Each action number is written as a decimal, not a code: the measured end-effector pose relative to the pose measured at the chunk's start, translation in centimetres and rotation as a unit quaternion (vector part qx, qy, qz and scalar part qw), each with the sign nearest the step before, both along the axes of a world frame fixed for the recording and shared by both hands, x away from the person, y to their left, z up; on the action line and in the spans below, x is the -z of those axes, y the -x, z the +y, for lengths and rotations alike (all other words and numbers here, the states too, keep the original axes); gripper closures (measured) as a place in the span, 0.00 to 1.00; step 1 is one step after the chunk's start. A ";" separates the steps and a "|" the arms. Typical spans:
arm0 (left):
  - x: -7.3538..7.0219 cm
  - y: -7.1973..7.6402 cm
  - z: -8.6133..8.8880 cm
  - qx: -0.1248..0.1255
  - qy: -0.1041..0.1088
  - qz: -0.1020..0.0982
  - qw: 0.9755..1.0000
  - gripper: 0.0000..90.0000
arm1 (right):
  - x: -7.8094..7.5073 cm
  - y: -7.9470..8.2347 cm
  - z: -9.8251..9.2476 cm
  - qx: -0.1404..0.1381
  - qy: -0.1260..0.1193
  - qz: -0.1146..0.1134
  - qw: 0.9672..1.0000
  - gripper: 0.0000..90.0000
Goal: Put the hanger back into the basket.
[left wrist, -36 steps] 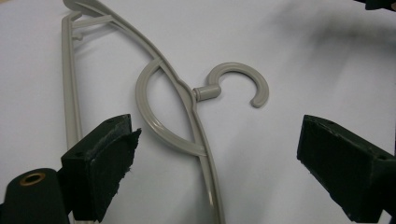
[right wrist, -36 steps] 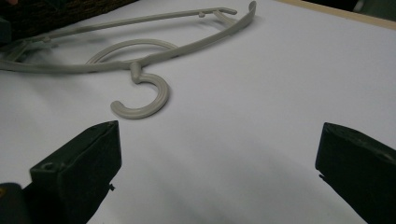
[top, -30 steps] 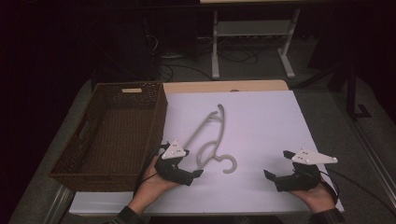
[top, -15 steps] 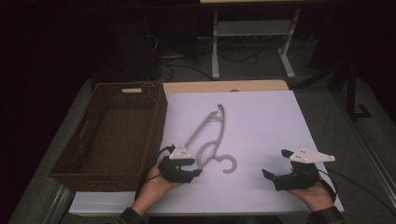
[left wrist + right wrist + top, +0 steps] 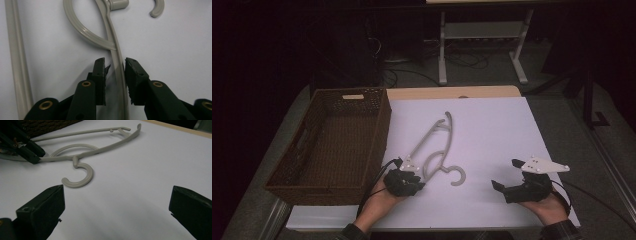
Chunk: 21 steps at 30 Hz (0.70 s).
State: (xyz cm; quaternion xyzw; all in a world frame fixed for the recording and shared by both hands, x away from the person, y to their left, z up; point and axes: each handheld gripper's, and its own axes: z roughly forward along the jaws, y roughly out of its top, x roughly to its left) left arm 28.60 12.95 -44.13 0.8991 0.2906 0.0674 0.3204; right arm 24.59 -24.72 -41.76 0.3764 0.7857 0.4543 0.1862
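Observation:
A grey plastic hanger (image 5: 432,145) lies flat on the white sheet (image 5: 492,130), its hook (image 5: 457,176) nearest me. My left gripper (image 5: 414,175) sits at the hanger's near end, beside the basket. In the left gripper view its jaws (image 5: 115,65) straddle one thin arm of the hanger (image 5: 113,37) and have just been closing. One pad touches the arm and a small gap is left at the other. My right gripper (image 5: 504,174) rests low at the sheet's front right, wide open and holding nothing (image 5: 117,192). It faces the hook (image 5: 82,177) and the left gripper (image 5: 32,155) beyond.
A brown wicker basket (image 5: 382,115) with nothing inside stands along the sheet's left edge, close to my left hand. The tabletop's wooden far edge (image 5: 452,92) shows behind the sheet. A metal stand (image 5: 482,30) and cables sit on the dark floor past the table.
The left gripper's jaws have narrowed around the hanger's arm while the hand shifted only slightly. The right gripper and the hanger have stayed where they were.

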 end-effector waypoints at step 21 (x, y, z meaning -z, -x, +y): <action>-0.4 -1.1 -2.0 -0.007 0.017 0.029 0.999 0.91 | -0.1 -0.1 -0.1 0.006 -0.002 -0.001 1.000 0.00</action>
